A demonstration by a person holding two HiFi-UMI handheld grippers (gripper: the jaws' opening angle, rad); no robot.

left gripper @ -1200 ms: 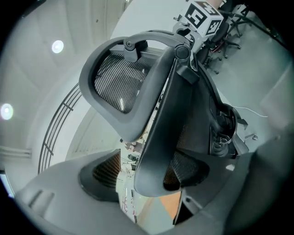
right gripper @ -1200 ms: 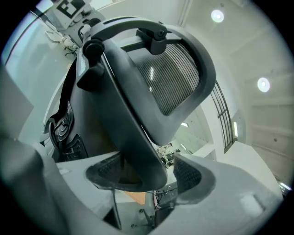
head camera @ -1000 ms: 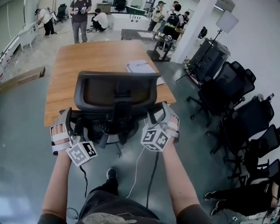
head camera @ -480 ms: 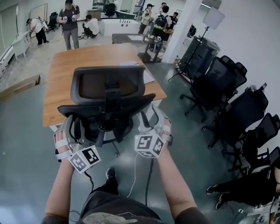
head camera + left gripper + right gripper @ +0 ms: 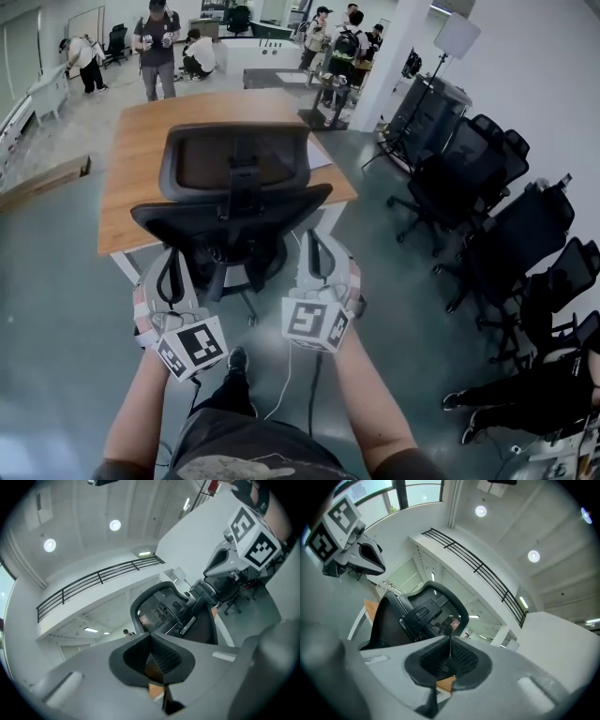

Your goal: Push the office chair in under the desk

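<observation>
Grey floor (image 5: 56,281) surrounds a wooden tabletop (image 5: 141,159). At left, the left hand-held gripper (image 5: 172,272) has just clenched shut, empty, behind the office chair (image 5: 234,202), which stands at the tabletop's near edge. The right hand-held gripper (image 5: 317,253) has likewise just clenched shut on nothing. Spare black chairs (image 5: 487,206) stand at right.

office chair (image 5: 234,202): black mesh back, matt black plastic frame
desk (image 5: 131,178): smooth brown wood top, low sheen
floor (image 5: 56,309): smooth grey, faintly glossy
</observation>
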